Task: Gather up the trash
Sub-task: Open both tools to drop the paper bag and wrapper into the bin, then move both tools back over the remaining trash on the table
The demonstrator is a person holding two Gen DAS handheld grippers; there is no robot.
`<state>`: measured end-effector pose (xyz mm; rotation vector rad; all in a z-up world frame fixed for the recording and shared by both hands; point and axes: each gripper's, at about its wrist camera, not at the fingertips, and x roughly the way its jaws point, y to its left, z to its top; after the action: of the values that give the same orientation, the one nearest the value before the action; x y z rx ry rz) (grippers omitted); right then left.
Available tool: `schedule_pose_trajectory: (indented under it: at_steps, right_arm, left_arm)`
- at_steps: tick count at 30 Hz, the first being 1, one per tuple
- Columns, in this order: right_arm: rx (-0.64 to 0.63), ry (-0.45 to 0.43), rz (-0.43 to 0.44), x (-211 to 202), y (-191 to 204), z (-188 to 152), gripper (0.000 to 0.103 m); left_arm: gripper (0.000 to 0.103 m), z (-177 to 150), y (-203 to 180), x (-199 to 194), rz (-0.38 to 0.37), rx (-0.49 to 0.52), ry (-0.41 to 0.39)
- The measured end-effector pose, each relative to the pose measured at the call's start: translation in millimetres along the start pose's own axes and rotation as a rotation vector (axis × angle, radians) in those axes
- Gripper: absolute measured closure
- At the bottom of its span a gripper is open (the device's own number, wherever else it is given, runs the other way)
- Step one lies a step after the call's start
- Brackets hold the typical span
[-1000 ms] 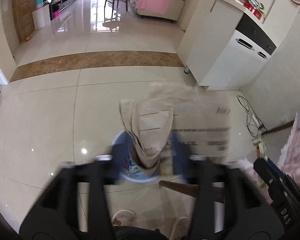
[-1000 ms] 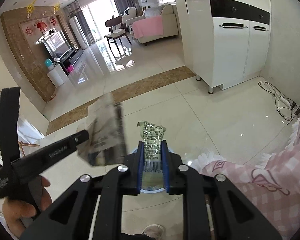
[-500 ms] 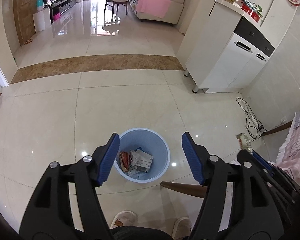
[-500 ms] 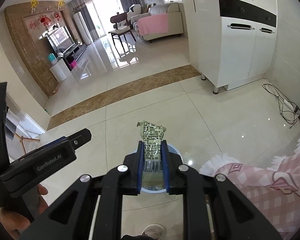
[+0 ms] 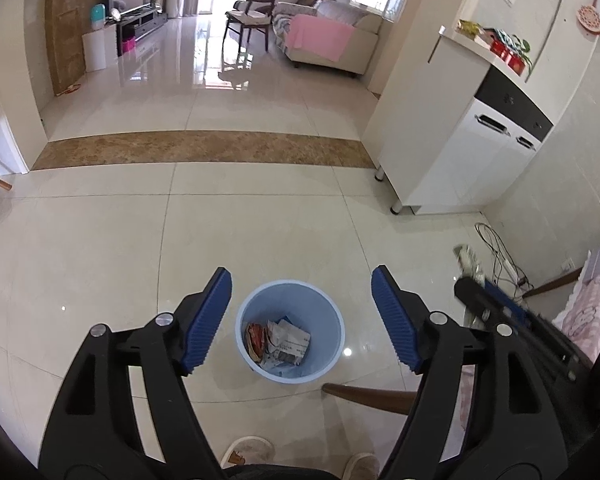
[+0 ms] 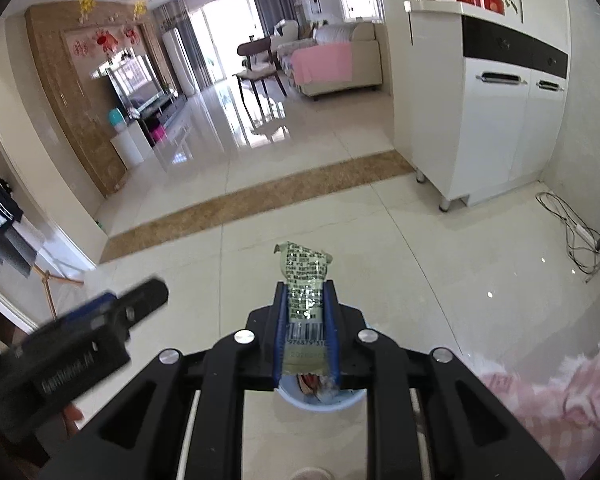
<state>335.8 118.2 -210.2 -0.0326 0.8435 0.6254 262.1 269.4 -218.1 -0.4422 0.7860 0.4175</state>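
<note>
Below, glossy cream tile floor (image 5: pixel 260 220); blue bin (image 5: pixel 290 330) standing there.

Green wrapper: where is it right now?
In the right wrist view, the green wrapper is pinched upright in the right claw, directly above the blue bin on the tiled floor.

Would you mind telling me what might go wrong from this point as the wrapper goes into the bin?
1. The right gripper holds the green wrapper above the near rim of the blue bin, not its middle; released here, the light wrapper may drift onto the floor.
2. The open left gripper hangs over the same bin, so the two grippers could bump.
</note>
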Motion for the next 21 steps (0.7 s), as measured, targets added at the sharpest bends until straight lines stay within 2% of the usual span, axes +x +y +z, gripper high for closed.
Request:
schedule_pose_trajectory:
  at_steps: [3,6,9,13,21]
  right_arm:
    - [-0.017,-0.043,0.000,-1.7,7.0,11.4,0.076]
    - [-0.026,-0.078,-0.022,-10.4,12.1,18.5,0.065]
    - [-0.033,-0.100,-0.038,-22.0,11.8,18.7,0.062]
    - [-0.010,-0.142,-0.082,-52.2,3.8,16.8,0.055]
    - [0.034,-0.232,-0.148,-123.3,-16.1,7.8,0.049]
  left_arm:
    - [0.031,2.8,0.7,-6.2,0.023,0.007,-0.025]
    - [0.030,5.8,-0.2,-14.1,0.045,0.016,-0.057]
    - [0.030,7.0,-1.5,-22.8,0.051,0.025,-0.079]
    - [0.029,7.5,-12.4,-39.5,0.026,0.041,-0.106]
    - [0.028,-0.4,-49.0,-86.7,-0.053,0.101,-0.162]
